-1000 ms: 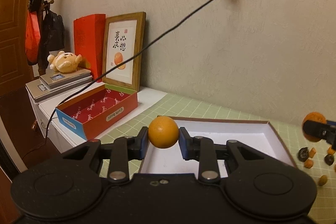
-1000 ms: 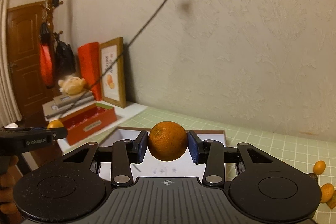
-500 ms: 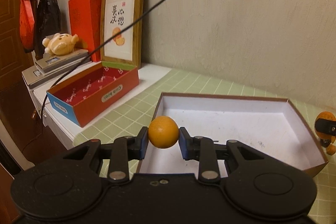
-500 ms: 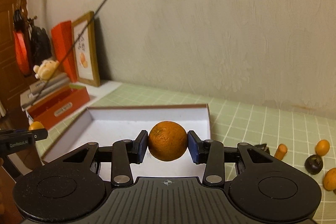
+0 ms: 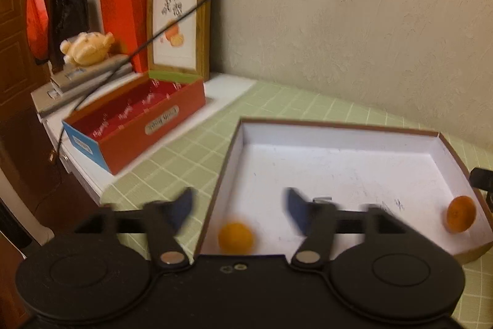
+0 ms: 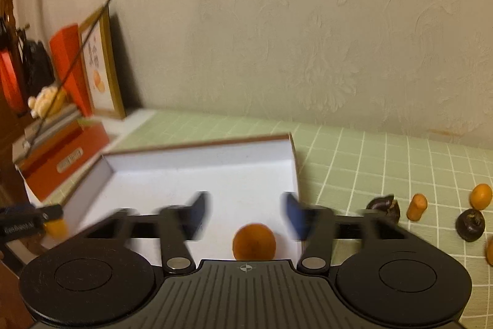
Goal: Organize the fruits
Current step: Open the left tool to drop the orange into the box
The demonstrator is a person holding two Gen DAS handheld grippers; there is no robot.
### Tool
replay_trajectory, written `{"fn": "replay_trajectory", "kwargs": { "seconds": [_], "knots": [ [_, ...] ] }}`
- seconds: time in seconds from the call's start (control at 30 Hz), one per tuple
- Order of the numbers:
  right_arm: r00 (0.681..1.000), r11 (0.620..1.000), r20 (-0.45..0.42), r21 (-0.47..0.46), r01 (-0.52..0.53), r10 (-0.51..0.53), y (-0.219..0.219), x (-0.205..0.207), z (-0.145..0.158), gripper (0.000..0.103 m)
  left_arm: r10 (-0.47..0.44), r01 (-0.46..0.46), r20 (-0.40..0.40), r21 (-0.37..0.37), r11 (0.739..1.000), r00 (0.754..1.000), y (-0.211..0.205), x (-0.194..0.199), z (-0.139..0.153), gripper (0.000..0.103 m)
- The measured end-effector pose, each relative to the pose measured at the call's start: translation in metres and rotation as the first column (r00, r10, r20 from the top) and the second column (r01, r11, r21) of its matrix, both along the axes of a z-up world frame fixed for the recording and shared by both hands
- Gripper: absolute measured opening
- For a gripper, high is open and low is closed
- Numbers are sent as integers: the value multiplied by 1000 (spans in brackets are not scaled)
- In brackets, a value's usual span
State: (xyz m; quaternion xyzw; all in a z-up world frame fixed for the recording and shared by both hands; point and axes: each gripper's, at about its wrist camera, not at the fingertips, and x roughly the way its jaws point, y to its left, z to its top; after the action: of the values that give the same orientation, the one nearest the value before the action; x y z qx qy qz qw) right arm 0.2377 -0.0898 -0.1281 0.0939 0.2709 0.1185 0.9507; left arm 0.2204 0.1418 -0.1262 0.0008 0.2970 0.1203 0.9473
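We see both the left gripper point(image 5: 237, 207) and right gripper point(image 6: 245, 215) opening (blurred), pads no longer clamping; each orange point(image 5: 235, 238) point(image 6: 254, 241) now sits at six o'clock in the white box point(image 5: 339, 137).

Left gripper point(image 5: 237, 208), jaws opening, hangs over the white box point(image 5: 339, 137); a small orange point(image 5: 235, 238) lies inside its near-left corner, untouched by either pad

The framed picture point(image 5: 178, 14) ahead of my left fingers bears four brushed Chinese characters and a small red seal, too blurred for me to read. The oval label point(image 5: 162, 120) on the red box point(image 5: 154, 125) carries smeared, illegible print, as does the lettering on my other gripper's finger point(image 6: 21, 228).
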Motion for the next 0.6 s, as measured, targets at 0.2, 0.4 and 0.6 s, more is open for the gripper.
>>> {"fn": "replay_trajectory", "kwargs": {
  "seconds": [0.2,0.4,0.6],
  "knots": [
    [974,997,216,41,58,-66,-12,-29,32,90,24,-25,110,0,1000,994,0,-12,32,85],
    [936,994,335,34,102,-108,-24,-51,52,103,60,-65,204,18,998,977,0,-31,62,95],
    [938,995,331,25,99,-102,-32,-63,57,103,47,-58,230,38,998,972,-10,-44,79,97]
  ]
}}
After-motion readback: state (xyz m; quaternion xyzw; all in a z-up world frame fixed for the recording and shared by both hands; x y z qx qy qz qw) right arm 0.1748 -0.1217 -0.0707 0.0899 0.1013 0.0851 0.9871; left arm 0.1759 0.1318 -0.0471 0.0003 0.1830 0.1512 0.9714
